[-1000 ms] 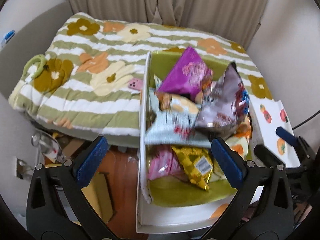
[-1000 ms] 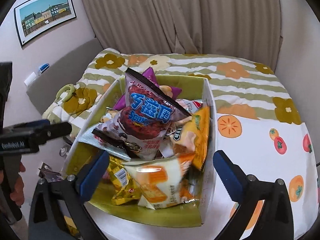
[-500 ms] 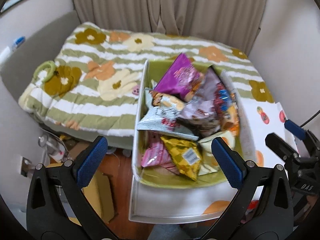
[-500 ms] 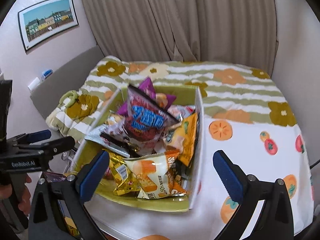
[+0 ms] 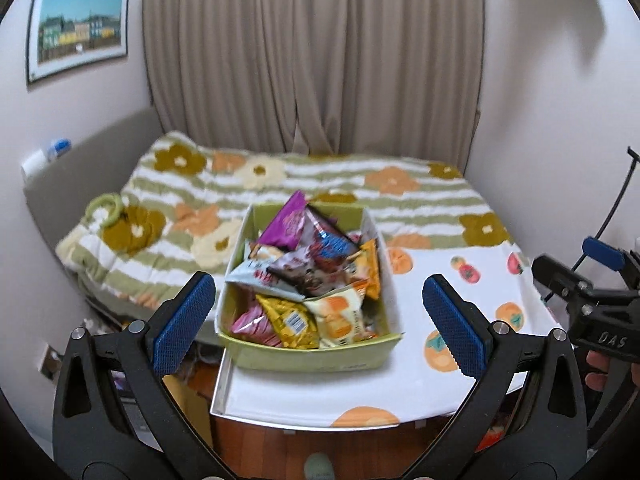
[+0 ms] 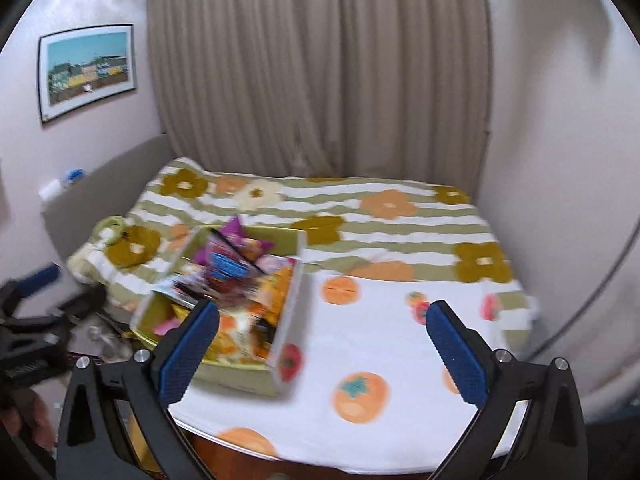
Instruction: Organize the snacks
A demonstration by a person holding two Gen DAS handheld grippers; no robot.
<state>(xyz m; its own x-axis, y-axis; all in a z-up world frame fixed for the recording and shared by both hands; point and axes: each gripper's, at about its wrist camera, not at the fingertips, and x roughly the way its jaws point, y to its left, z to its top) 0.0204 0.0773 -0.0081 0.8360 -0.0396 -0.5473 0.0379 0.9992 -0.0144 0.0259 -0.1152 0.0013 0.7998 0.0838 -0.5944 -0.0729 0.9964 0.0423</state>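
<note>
Surroundings, left to right. A framed picture hangs on the left wall. Below it, a grey headboard runs along the wall, with a small blue-capped item on its top edge. A bed with a green-striped floral blanket fills the middle, backed by beige curtains. A green ring-shaped object lies on the blanket's left end. A white cloth with orange fruit print covers the surface in front of the bed.

Task item. The green box stands on the left part of the white cloth, at the bed's edge. It is filled with snack bags: a purple bag at the back, a dark bag with blue lettering in the middle, a gold bag and an orange-and-white bag at the front. Bags overlap and cover those beneath.

Grippers. The left gripper is spread wide, its blue pads apart on either side of the box, above and short of it; it holds nothing. The right gripper is likewise spread wide and empty, over the white cloth to the right of the box. The right-wrist view is motion-blurred.
</note>
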